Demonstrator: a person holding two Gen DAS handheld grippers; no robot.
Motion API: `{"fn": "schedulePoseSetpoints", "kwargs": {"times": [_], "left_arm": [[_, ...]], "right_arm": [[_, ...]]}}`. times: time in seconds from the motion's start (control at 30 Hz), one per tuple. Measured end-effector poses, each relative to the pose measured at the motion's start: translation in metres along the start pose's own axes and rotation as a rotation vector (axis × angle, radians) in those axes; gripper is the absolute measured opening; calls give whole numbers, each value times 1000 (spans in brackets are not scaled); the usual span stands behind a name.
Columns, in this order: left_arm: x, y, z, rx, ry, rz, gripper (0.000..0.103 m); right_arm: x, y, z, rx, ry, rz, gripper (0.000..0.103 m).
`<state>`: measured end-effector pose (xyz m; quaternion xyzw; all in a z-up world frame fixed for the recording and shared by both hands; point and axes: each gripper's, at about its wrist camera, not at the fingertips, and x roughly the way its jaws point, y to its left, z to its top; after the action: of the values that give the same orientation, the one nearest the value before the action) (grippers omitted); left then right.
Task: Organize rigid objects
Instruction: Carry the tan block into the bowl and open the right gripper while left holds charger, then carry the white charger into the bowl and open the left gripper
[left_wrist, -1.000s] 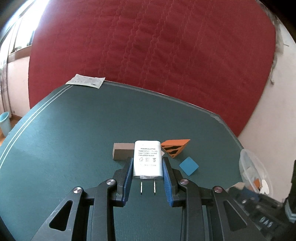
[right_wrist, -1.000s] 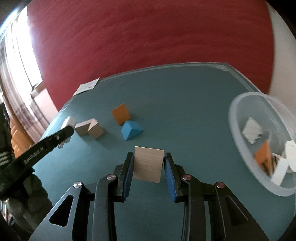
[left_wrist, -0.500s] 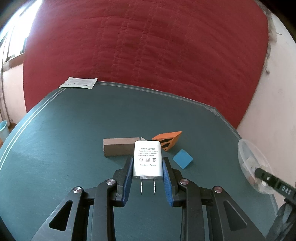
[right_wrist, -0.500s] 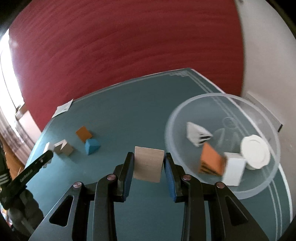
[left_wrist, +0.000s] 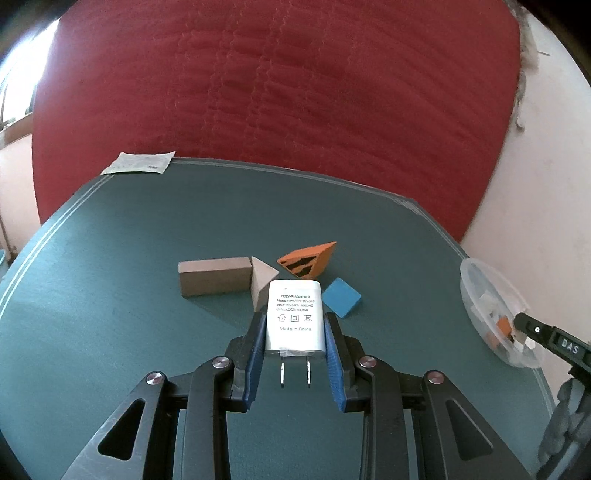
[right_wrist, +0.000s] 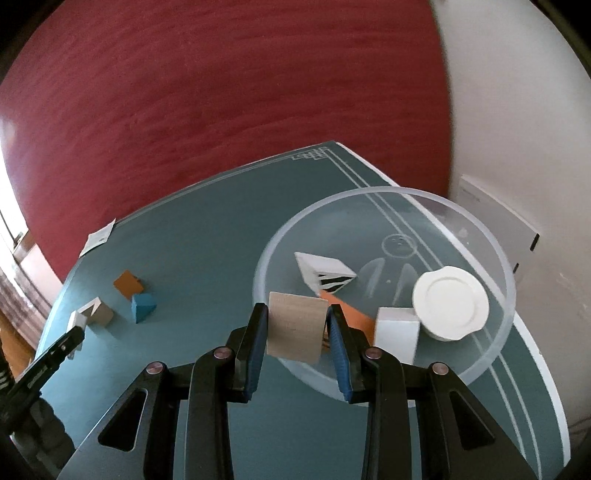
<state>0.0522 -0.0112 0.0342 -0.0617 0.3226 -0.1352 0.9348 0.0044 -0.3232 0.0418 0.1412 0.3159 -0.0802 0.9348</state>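
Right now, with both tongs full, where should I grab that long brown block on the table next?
Grip the brown block across its two long sides near the middle, coming from above. It lies flat, its long faces are parallel, and the wedge touches its right end.

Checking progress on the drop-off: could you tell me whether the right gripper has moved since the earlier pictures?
Yes. The right gripper, holding the tan block, swung rightward to the clear bowl's near rim.
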Motion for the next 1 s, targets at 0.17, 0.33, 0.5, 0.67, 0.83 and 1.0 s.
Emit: {"fn": "schedulePoseSetpoints", "kwargs": {"times": [0.17, 0.33, 0.5, 0.67, 0.83, 1.0], "left_arm": [[2, -3, -2, 10, 11, 10, 32], [3, -8, -3, 26, 21, 22, 32], [3, -16, -8, 36, 44, 16, 32], [6, -35, -11, 54, 73, -7, 32], [7, -63, -11, 96, 92, -39, 32], [7, -95, -7, 143, 94, -79, 32]], "right_arm": [[1, -10, 6, 11, -17, -19, 34], [6, -21, 13, 9, -38, -47, 35], [4, -36, 17, 17, -52, -76, 44], [-10, -46, 8, -8, -89, -110, 45], [-24, -61, 1, -4, -119, -125, 45], [-34, -76, -7, 5, -147, -148, 51]]}}
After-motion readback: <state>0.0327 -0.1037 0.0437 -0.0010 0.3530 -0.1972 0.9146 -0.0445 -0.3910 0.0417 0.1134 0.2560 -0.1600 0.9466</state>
